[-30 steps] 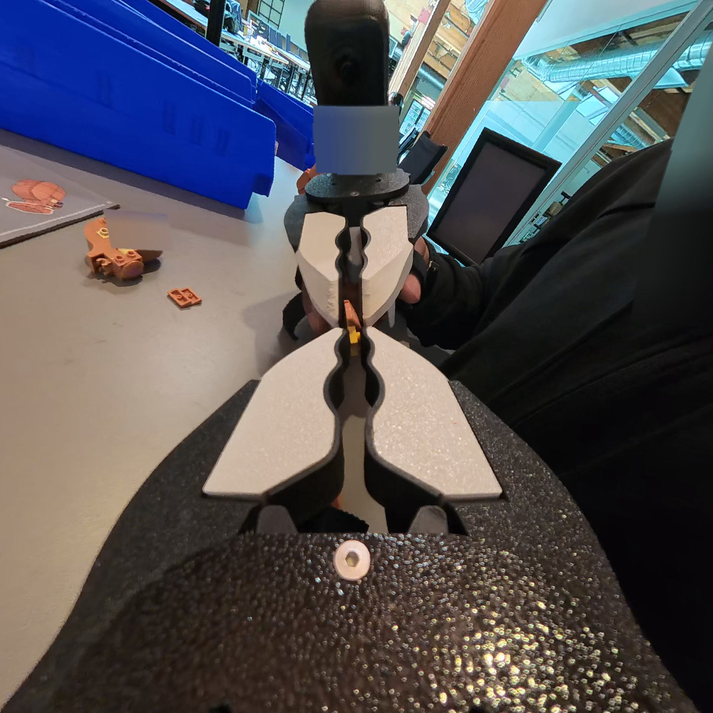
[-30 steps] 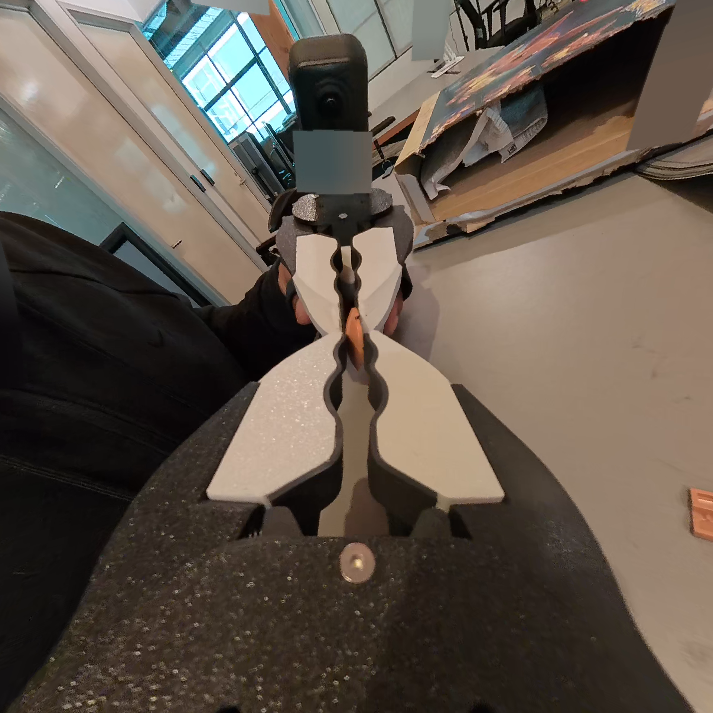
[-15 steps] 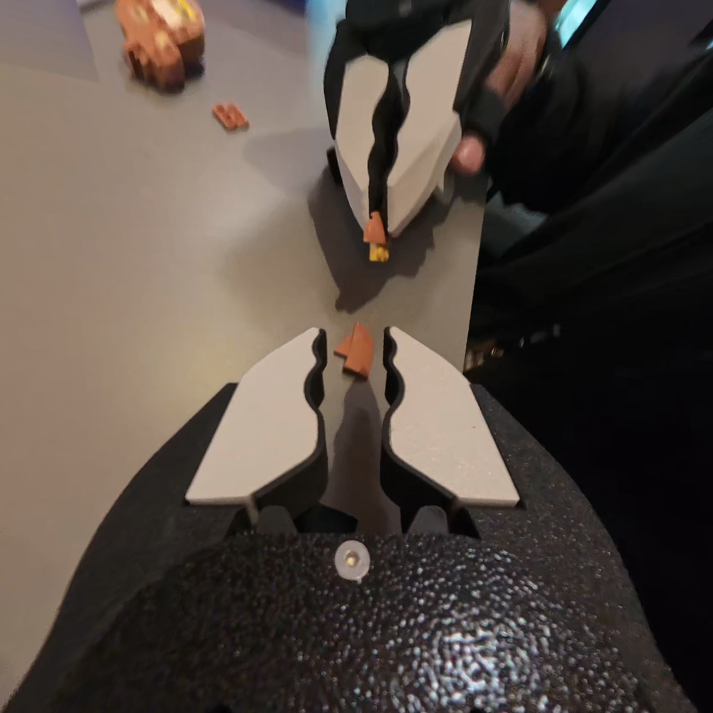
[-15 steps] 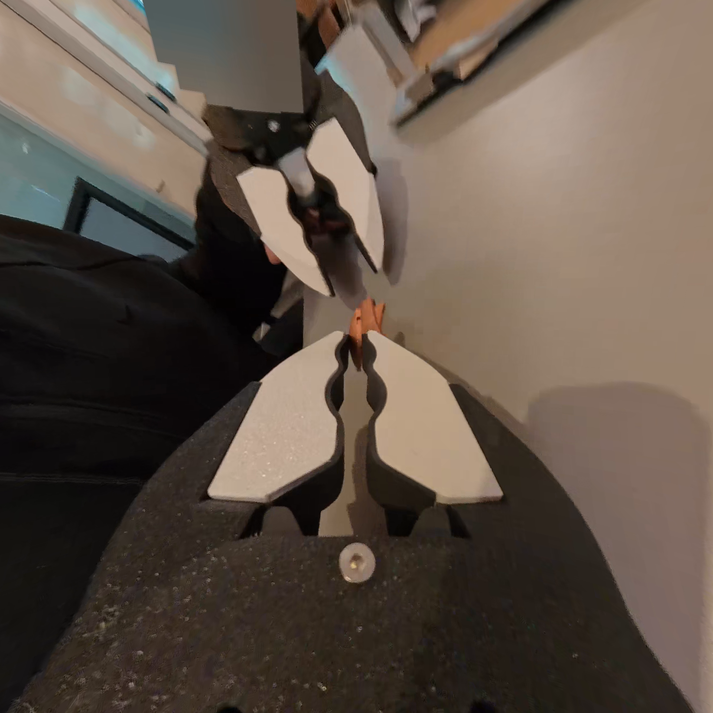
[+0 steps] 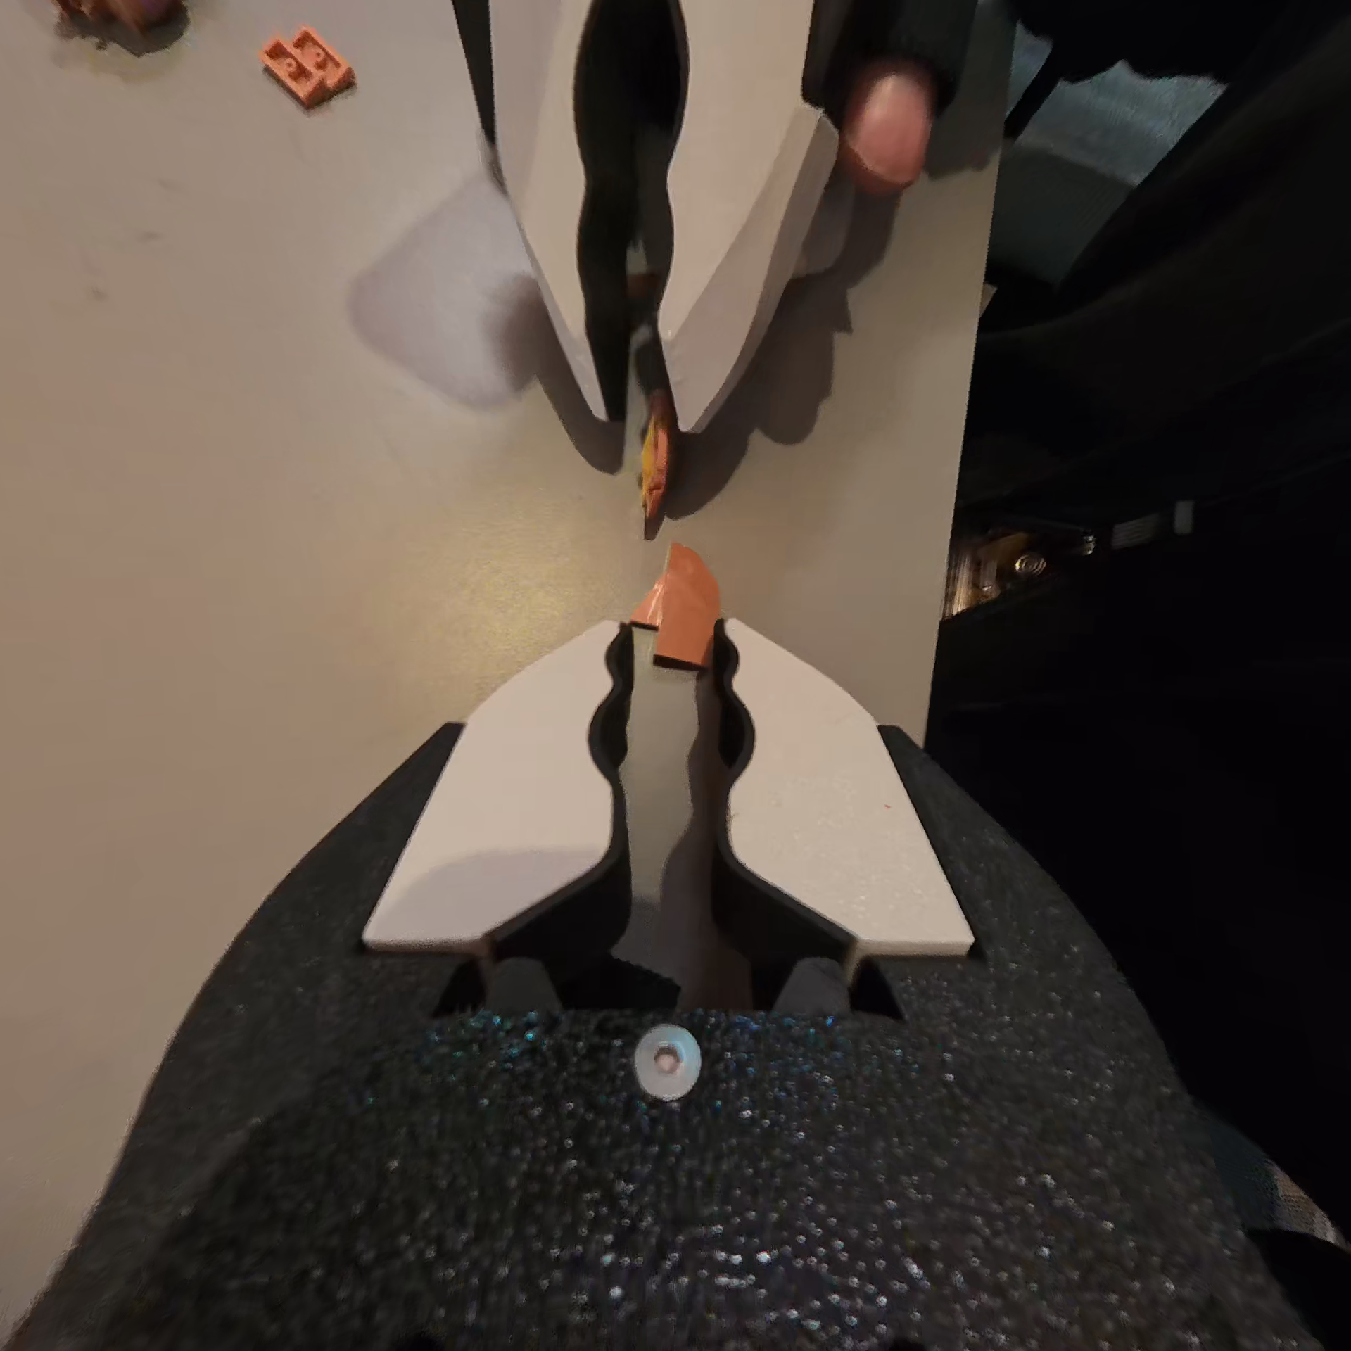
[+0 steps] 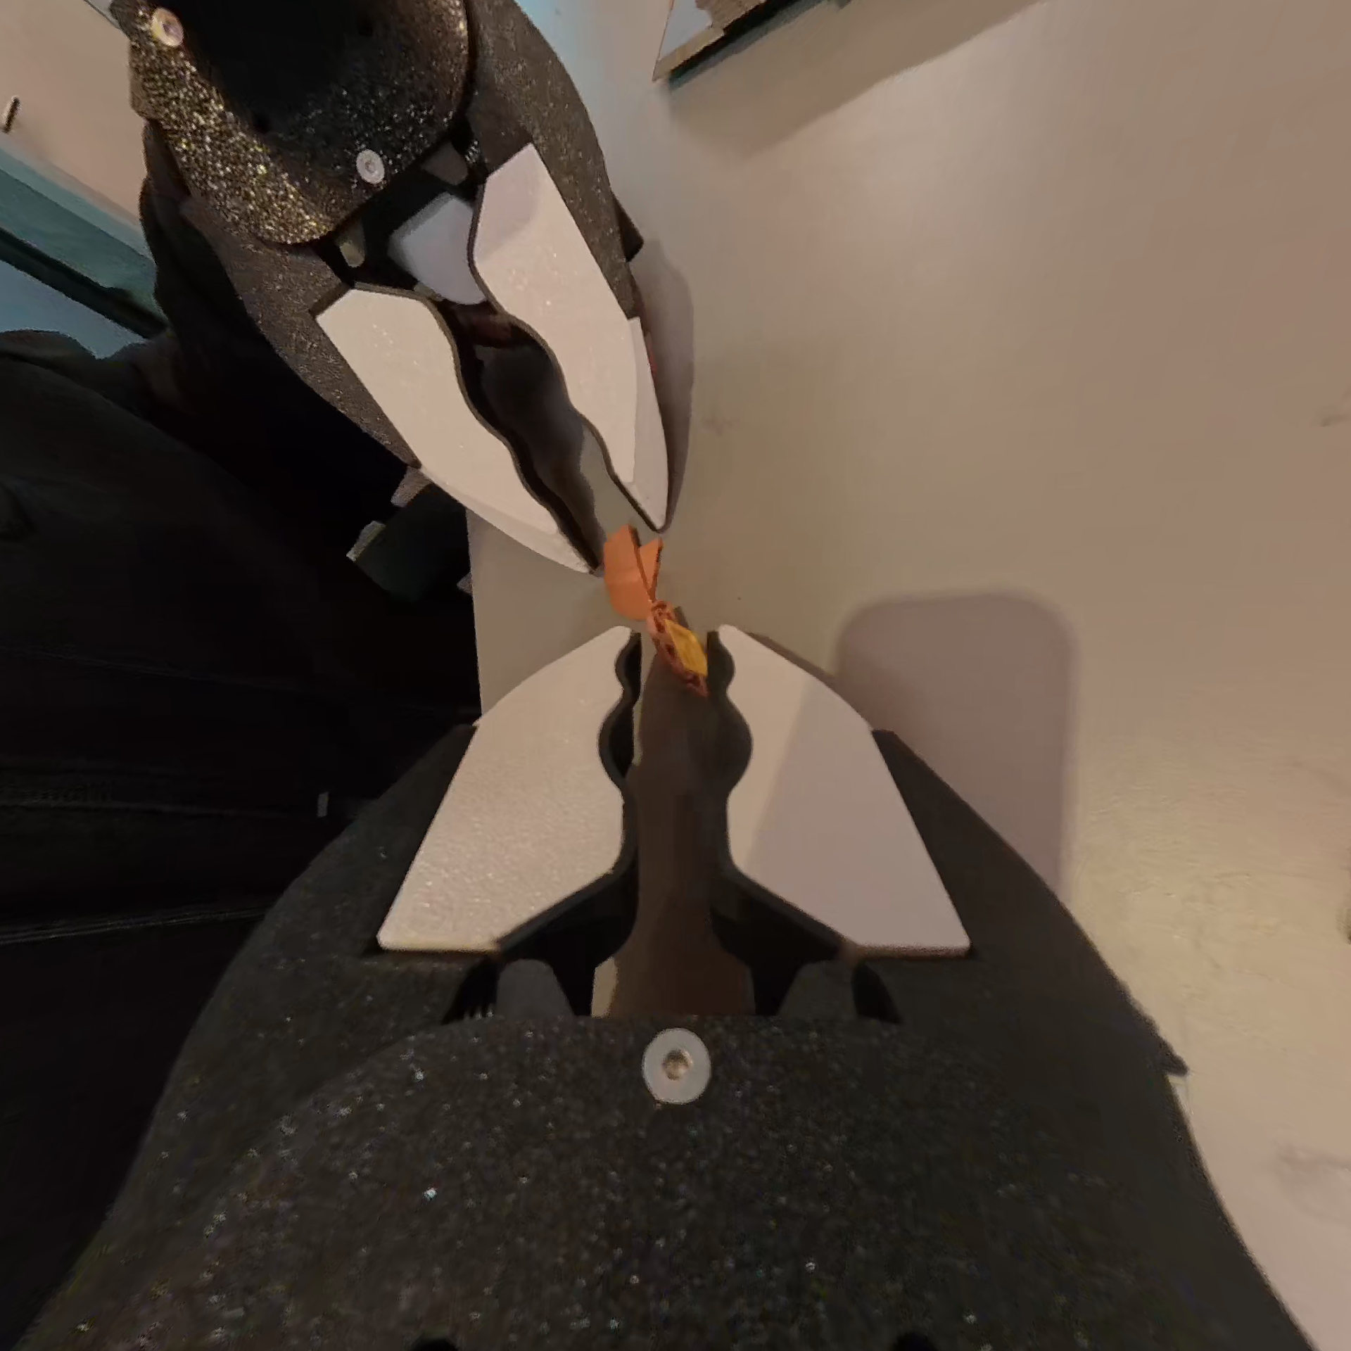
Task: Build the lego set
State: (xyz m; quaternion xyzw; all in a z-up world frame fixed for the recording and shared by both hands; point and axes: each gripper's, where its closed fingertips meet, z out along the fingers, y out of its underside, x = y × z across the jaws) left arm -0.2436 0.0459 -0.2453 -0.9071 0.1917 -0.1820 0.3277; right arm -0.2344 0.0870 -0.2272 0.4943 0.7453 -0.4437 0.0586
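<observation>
In the left wrist view, my left gripper (image 5: 672, 630) points down at the grey table (image 5: 292, 512), its fingertips closed on a small orange curved piece (image 5: 683, 603). My right gripper (image 5: 647, 420) faces it from the top of that view, shut on a small orange and yellow piece (image 5: 658, 468) that sticks out of its tips. A small gap separates the two pieces. In the right wrist view, my right gripper (image 6: 674, 636) holds the orange and yellow piece (image 6: 680, 654). The left gripper (image 6: 621, 545) holds the curved piece (image 6: 627, 577) just above it.
A small orange plate (image 5: 307, 66) lies on the table at the far left, with a brown partial build (image 5: 117, 11) beyond it at the frame edge. The table edge (image 5: 958, 512) runs close on the right, next to a person in dark clothing. A cardboard box (image 6: 731, 44) lies farther off. My right fingertips sit around 5 cm from my left ones. The right tips stand about 12 cm off the small orange plate (image 5: 307, 66).
Both grippers have tipped down towards the table. The two pieces, pressed together a second ago, have come apart. My left gripper opened, then closed on the curved piece.
</observation>
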